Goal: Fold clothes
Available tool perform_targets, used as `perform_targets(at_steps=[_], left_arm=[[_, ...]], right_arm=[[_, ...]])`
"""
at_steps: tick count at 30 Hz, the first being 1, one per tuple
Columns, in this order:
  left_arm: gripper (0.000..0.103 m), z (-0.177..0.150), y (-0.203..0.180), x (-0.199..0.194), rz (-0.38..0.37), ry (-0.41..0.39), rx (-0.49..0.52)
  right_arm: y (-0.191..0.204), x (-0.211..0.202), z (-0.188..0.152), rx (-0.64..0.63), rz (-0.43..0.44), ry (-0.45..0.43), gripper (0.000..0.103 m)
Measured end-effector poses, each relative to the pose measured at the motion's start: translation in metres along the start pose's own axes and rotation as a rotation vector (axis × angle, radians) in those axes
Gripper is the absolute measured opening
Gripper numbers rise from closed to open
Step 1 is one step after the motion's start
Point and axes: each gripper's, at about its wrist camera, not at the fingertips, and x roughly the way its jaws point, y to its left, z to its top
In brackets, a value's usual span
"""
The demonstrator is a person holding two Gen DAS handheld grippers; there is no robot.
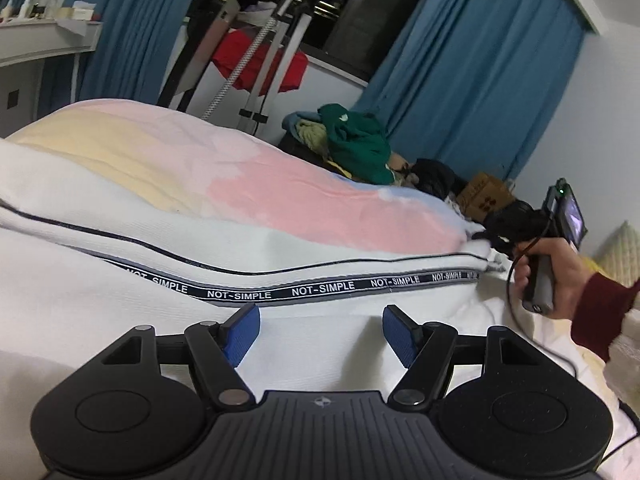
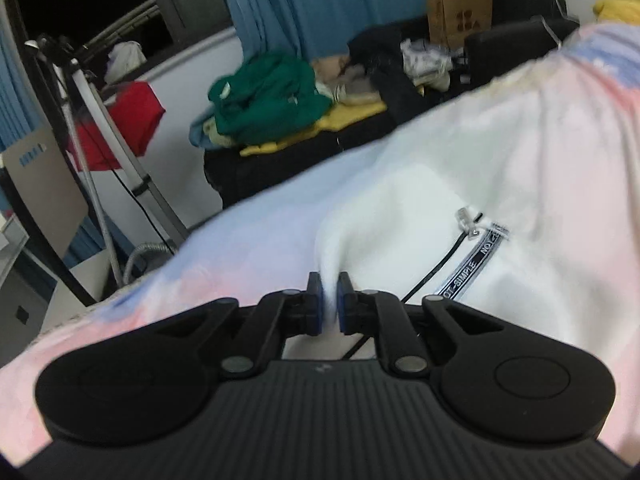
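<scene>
Right claw [image 2: 329, 304] pinched on white garment [image 2: 420, 200] fold; left claw [image 1: 321, 334] wide apart, empty, w/ fabric underneath.

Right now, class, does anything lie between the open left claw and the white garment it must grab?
Nothing visible does. The left claw hangs open directly over the white garment, with only bare cloth between its fingers. The right claw is already shut on a fold of that garment.

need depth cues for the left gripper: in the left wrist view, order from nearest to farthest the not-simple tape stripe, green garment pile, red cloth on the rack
1. Black NOT-SIMPLE lettered tape stripe on the white garment, just ahead of the open jaws.
2. Crumpled green garment pile, beyond the bed, centre-right.
3. Red cloth on the metal rack, by the window, upper centre.
</scene>
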Motion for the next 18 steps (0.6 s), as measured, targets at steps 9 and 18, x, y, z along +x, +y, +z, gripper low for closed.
perform_targets(at_steps=[9,18], left_arm=[[0.069,-0.008,-0.003,-0.021,-0.003,0.011,0.002],[0.07,-0.017,-0.018,-0.032,0.021,0.032,0.04]], right_arm=[[-0.055,-0.066,-0.007,0.046,0.096,-0.166,0.07],[-0.15,-0.077,-0.046,0.41,-0.005,-0.02,0.071]])
